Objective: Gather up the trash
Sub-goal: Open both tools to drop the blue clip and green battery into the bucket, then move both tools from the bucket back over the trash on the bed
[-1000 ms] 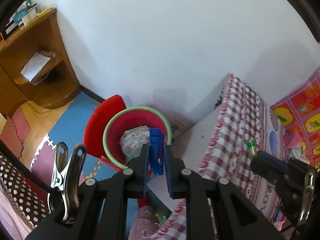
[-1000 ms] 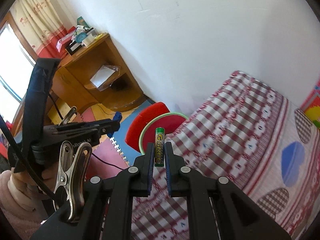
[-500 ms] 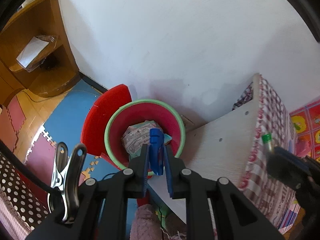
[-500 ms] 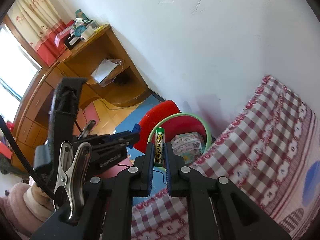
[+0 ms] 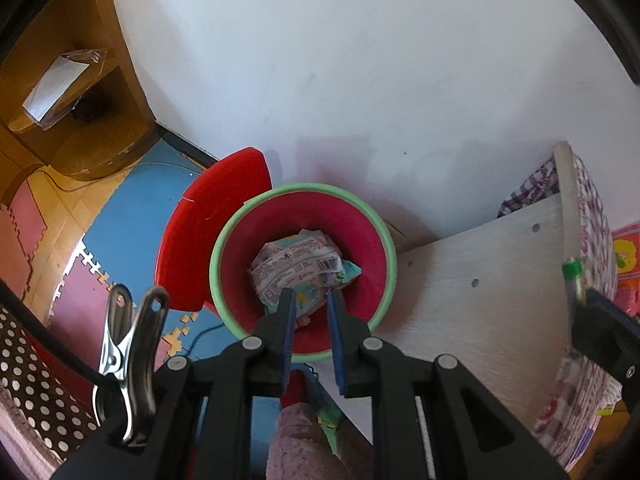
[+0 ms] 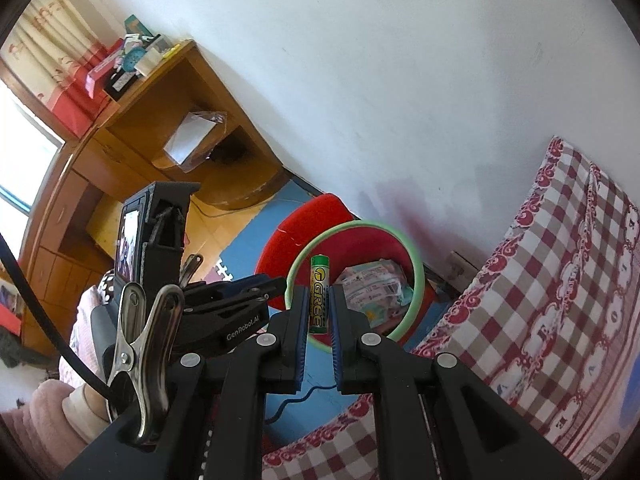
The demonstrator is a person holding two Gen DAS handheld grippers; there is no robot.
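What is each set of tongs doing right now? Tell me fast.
Left tongs: open, nothing between them.
Right tongs: closed on a battery.

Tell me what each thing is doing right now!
Bin: open, partly filled.
Red lid: flipped up behind the bin.
Wrappers: lying inside the bin.
Battery: pinched upright.
Right gripper: shut on the battery.
Left gripper: empty, jaws slightly apart, over the bin.
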